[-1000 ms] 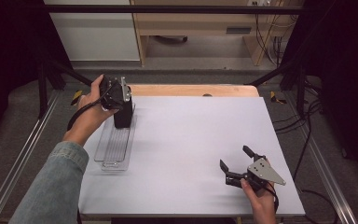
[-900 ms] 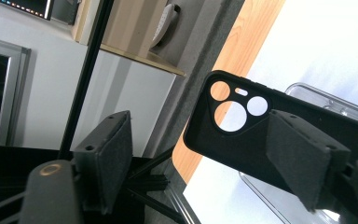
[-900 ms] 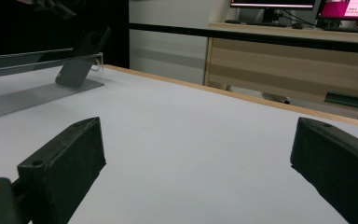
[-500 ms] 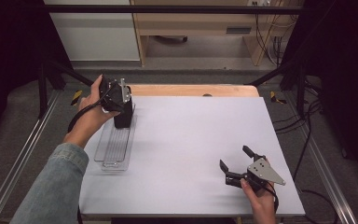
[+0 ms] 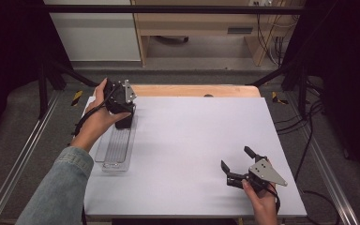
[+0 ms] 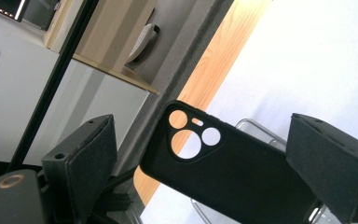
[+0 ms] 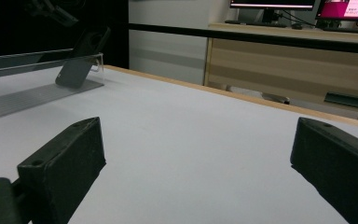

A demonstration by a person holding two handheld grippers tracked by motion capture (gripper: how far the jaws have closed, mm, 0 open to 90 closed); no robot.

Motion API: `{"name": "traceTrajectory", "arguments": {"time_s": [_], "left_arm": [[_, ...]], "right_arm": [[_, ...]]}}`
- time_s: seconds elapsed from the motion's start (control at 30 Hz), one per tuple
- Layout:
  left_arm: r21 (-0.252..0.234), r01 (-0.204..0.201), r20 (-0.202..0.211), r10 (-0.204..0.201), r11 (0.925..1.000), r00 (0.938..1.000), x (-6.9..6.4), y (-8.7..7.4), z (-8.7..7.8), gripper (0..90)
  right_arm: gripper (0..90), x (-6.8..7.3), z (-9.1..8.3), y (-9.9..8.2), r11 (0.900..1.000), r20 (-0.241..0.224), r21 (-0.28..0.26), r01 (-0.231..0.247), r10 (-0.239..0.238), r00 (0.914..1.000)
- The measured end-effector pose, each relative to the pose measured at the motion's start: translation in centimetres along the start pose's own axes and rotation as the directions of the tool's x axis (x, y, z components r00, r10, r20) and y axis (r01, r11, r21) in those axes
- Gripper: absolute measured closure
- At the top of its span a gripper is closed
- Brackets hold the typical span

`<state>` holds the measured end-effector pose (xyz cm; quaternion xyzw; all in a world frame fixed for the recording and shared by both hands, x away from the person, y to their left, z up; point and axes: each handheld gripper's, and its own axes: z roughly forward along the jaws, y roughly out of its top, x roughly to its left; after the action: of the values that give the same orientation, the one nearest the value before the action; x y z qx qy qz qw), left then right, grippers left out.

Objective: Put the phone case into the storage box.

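The black rubbery phone case point(image 6: 228, 175) leans in the clear ridged plastic tray point(image 5: 115, 150), so the left gripper point(image 5: 123, 123) has just spread its fingers, releasing it; the right gripper point(image 5: 236, 165) idles, fingers apart.

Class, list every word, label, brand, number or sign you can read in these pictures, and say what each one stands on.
None can be read.
Monitors behind the desk, right gripper view: bright patches with markings, too small and blurred to read.
Black phone case between the left gripper's jaws: camera cut-outs, no lettering to see.
Clear tray, white table: no print to see.
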<state>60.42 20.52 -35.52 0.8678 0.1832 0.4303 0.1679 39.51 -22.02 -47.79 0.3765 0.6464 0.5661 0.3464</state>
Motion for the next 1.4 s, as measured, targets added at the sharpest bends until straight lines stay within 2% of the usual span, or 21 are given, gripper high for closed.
{"name": "traceTrajectory", "arguments": {"time_s": [0.03, 0.07, 0.13, 0.3, 0.7, 1.1, 1.27, 1.4], "left_arm": [[0.002, 0.002, 0.006, -0.002, 1.0, 1.0, 0.0, 0.0, -0.1, 8.3], [-0.012, 0.029, 0.012, -0.028, 0.9995, 0.9995, -0.2, 0.0, 0.0, 8.1], [-0.018, 0.041, 0.012, -0.04, 0.999, 0.9991, -0.4, 0.1, 0.0, 7.2], [-0.021, 0.029, 0.013, -0.029, 0.9994, 0.9995, -0.9, 0.4, -0.2, 6.7], [-0.065, 0.103, 0.056, -0.099, 0.9926, 0.9935, -1.7, 1.0, -0.5, 5.7], [-0.095, 0.092, 0.072, -0.085, 0.9913, 0.9938, -2.7, 1.7, -1.1, 5.4], [-0.099, 0.071, 0.072, -0.064, 0.9926, 0.9953, -3.4, 1.8, -1.5, 5.2], [-0.103, 0.075, 0.071, -0.067, 0.9918, 0.9952, -3.8, 1.8, -1.9, 5.2]], "right_arm": [[3.1, 0.0, 0.0, 0.0, 1.0, 0.0, 0.001, -0.001, 0.001, 1.0], [3.1, 0.0, 0.0, 0.0, 1.0, 0.0, 0.001, -0.001, 0.001, 1.0], [3.1, 0.0, 0.0, 0.0, 1.0, 0.0, 0.0, -0.001, 0.001, 1.0], [3.1, 0.0, 0.0, 0.0, 1.0, -0.001, 0.0, 0.0, 0.0, 1.0], [3.0, 0.0, 0.0, 0.0, 1.0, -0.002, 0.0, -0.002, 0.002, 1.0], [3.0, 0.1, 0.0, 0.0, 1.0, -0.002, 0.001, 0.0, 0.0, 1.0], [3.0, 0.1, 0.0, 0.0, 1.0, -0.002, 0.0, -0.002, 0.002, 1.0], [2.9, 0.0, 0.0, 0.0, 1.0, -0.001, -0.001, -0.001, 0.001, 1.0]]}}
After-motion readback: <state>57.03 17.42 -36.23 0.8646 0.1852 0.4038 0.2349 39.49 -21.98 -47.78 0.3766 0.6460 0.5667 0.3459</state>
